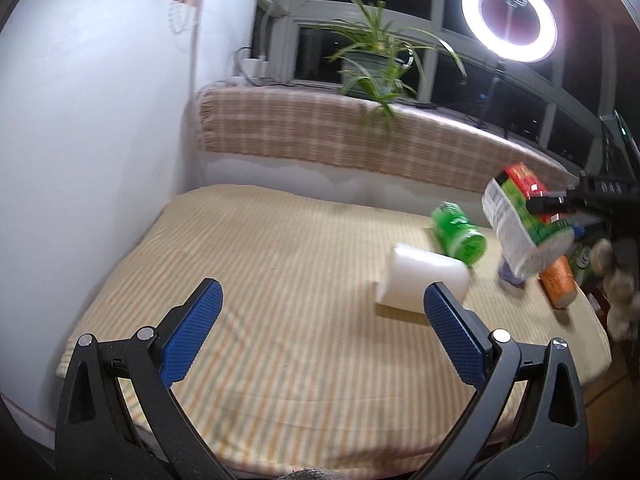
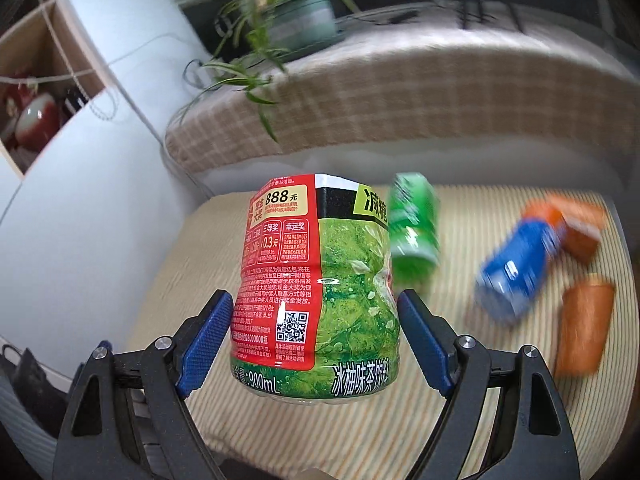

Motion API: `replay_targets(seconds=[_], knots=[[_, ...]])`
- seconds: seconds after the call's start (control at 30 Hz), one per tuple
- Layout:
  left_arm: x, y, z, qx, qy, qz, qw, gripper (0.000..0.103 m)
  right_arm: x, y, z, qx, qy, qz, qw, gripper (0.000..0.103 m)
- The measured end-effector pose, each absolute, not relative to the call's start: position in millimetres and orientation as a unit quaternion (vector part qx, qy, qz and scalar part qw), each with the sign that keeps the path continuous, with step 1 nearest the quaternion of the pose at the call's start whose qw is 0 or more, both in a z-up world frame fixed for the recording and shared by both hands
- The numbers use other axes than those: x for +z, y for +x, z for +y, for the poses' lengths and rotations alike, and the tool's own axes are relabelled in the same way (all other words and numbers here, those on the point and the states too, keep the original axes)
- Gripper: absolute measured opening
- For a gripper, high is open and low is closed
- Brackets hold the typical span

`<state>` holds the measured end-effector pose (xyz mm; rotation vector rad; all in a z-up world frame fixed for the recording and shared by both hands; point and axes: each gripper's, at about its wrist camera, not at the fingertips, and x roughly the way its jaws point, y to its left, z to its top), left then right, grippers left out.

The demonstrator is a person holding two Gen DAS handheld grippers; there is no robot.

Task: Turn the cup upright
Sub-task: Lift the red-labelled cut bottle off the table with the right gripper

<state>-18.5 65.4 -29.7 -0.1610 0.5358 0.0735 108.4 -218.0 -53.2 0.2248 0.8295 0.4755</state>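
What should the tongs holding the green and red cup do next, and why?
Probably lower it gently onto the striped cloth. The right tongs grip the green and red cup in the air, with its closed end down in the right wrist view, though the left wrist view shows it tilted. The left tongs are open and empty.

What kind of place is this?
Probably a room in a home at night: a potted plant on a windowsill covered with checked cloth, dark windows, and a ring light beside it.
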Motion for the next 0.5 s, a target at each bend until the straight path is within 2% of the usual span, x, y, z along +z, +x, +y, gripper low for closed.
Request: replay_targets(seconds=[0.5], knots=[[-32.4, -7.5, 1.0, -0.043, -0.065, 0.28, 0.957, 0.102, -145.2, 82.7, -259.4, 0.189, 0.2, 0.471, 0.838, 0.084]])
